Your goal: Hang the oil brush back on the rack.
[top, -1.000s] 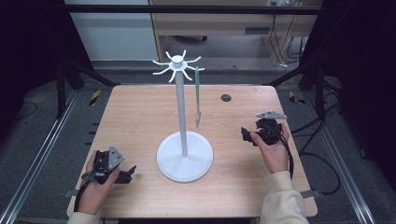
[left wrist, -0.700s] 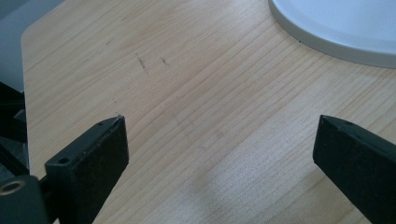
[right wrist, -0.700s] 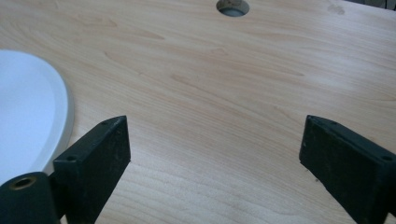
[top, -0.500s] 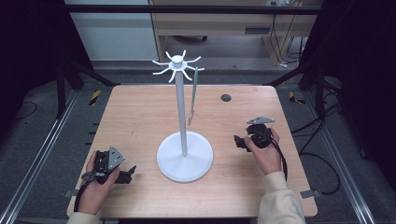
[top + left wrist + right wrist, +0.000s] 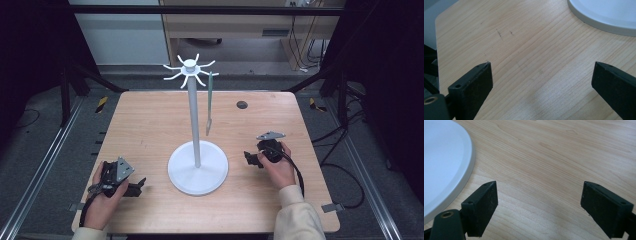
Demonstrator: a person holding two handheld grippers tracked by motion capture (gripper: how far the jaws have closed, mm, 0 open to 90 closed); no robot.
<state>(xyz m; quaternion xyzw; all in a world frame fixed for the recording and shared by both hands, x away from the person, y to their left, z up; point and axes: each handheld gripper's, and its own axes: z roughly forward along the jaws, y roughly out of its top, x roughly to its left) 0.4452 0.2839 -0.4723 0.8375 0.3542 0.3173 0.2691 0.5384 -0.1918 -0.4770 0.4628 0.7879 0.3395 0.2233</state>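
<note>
Resting low on table (image 5: pixel 150 115), right gripper (image 5: pixel 252 159) gaped empty beside stand (image 5: pixel 197 172) | left gripper (image 5: pixel 135 187) likewise open | green utensil (image 5: pixel 209 102) hung vertical, tip down

Green utensil (image 5: pixel 209 102) hangs upright — on white stand (image 5: pixel 197 165).

Counter mostly open; white stand in the middle was the one real obstacle.

The stand (image 5: pixel 196 130) rose from a wide round base (image 5: pixel 198 167) at centre, its top hooks spreading out, a green utensil (image 5: pixel 209 102) hanging off one just right of the pole. Left gripper (image 5: pixel 131 187) sat near the base's left edge, right gripper (image 5: pixel 251 159) close to its right edge, both with bare wood between spread fingers (image 5: pixel 482 208). Back half of the counter (image 5: pixel 140 120) lay free apart from a small dark disc (image 5: pixel 242 105) far right.
</note>
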